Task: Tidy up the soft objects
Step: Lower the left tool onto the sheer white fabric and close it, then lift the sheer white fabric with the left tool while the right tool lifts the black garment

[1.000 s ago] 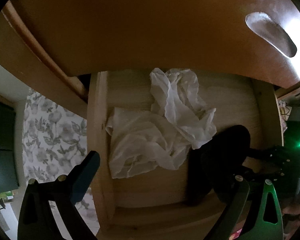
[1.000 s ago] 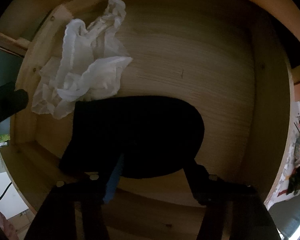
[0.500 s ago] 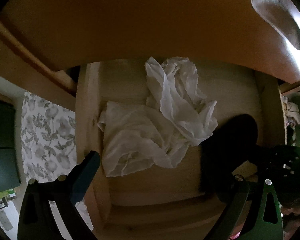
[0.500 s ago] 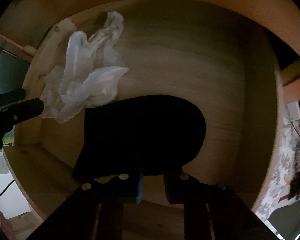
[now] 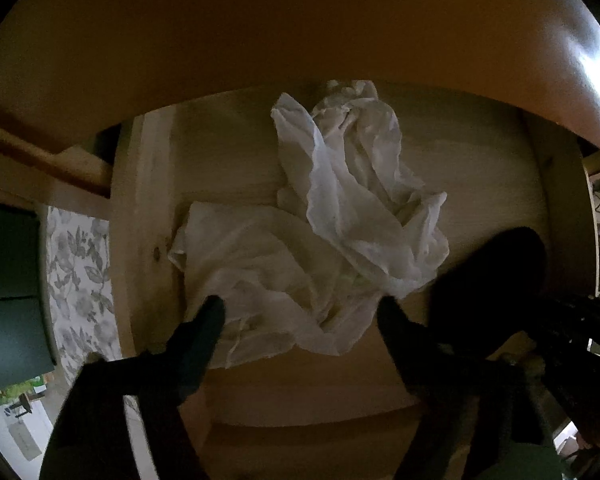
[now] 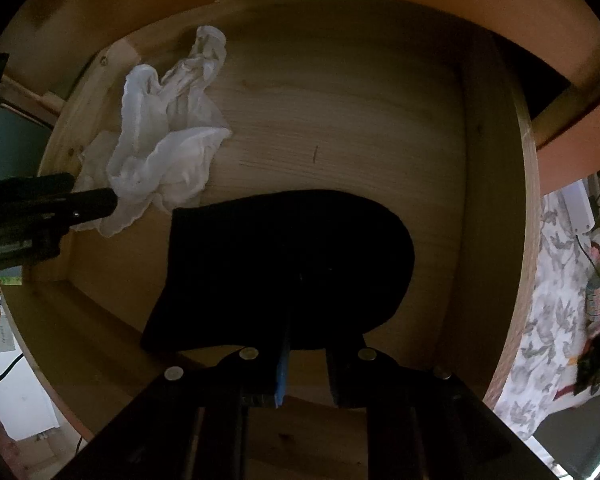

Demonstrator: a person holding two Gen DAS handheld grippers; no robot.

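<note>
inside drawer (image 5: 148, 216): white cloth (image 5: 300, 256) left, black cloth (image 6: 284, 268) near right
left gripper (image 5: 300, 312): closing astride white cloth's near edge, not yet pinching
right gripper (image 6: 306, 360): clenched on black cloth's near hem
handling: light, limp; pinch a bunched fold

We see the left gripper (image 5: 300, 312) as two dark tapered fingers, one apparently teal-faced in the dim light. The black right gripper (image 6: 306, 364) shows round silver screws and a blue inner pad.
</note>
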